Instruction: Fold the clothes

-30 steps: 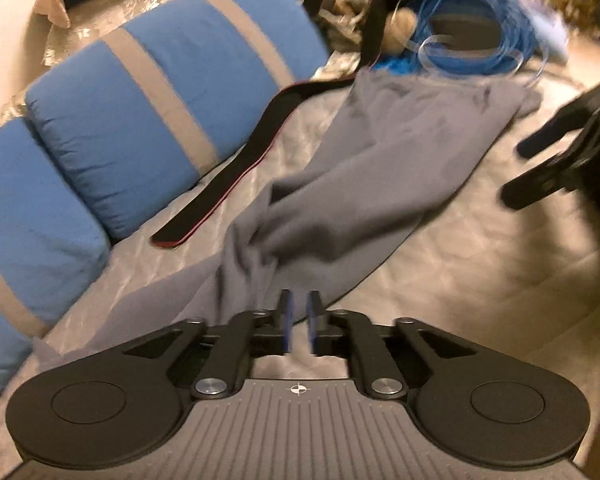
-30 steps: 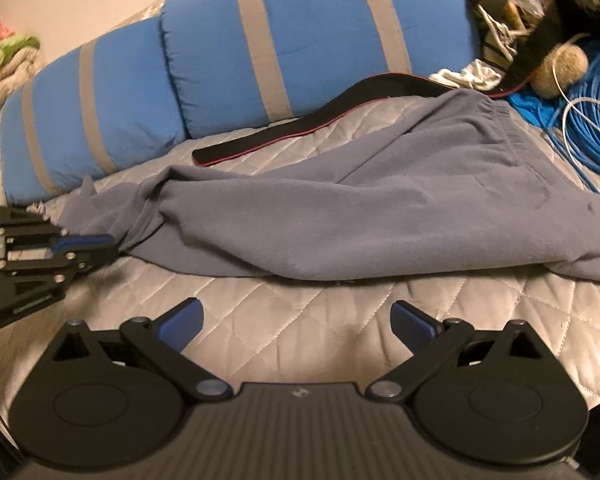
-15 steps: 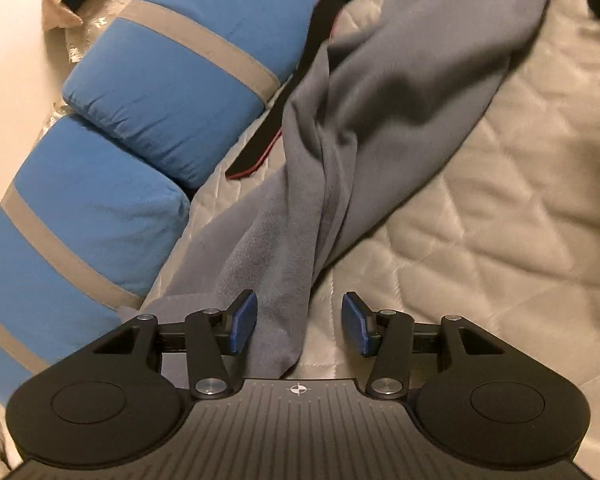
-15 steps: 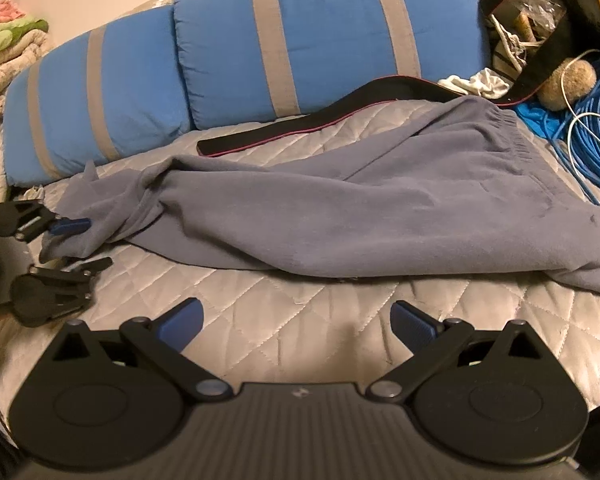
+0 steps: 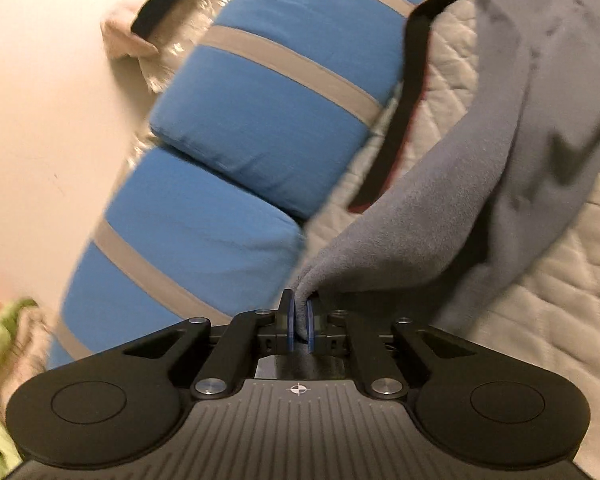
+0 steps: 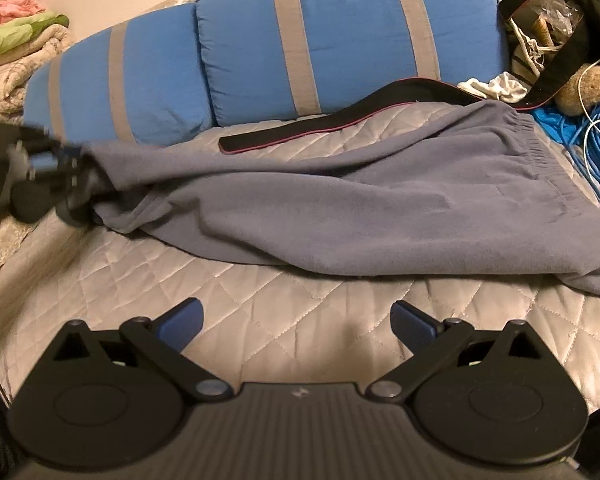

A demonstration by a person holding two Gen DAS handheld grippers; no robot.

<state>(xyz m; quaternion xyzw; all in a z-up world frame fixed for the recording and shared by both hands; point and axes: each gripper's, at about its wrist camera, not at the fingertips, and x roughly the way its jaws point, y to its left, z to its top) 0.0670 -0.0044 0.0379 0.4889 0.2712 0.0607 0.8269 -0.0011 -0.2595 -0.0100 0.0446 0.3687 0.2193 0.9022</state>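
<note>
Grey fleece trousers (image 6: 360, 200) lie spread across a quilted beige bedspread (image 6: 260, 304), waistband at the right. My left gripper (image 5: 299, 320) is shut on the hem of a trouser leg (image 5: 400, 240), which rises off the bed into its blue pads. From the right wrist view the left gripper (image 6: 66, 170) appears blurred at the far left, holding that leg end. My right gripper (image 6: 298, 320) hovers open over bare bedspread in front of the trousers, nothing between its fingers.
Two blue cushions with grey stripes (image 6: 300, 48) line the back of the bed. A black strap with red edging (image 6: 340, 120) lies between cushions and trousers. Blue cable coils (image 6: 596, 136) and clutter sit at the right. Folded blankets (image 6: 16, 44) are stacked at the left.
My left gripper went from open around the trouser leg end to shut on it, lifting it toward the left. The right gripper stayed open and nearly still.
</note>
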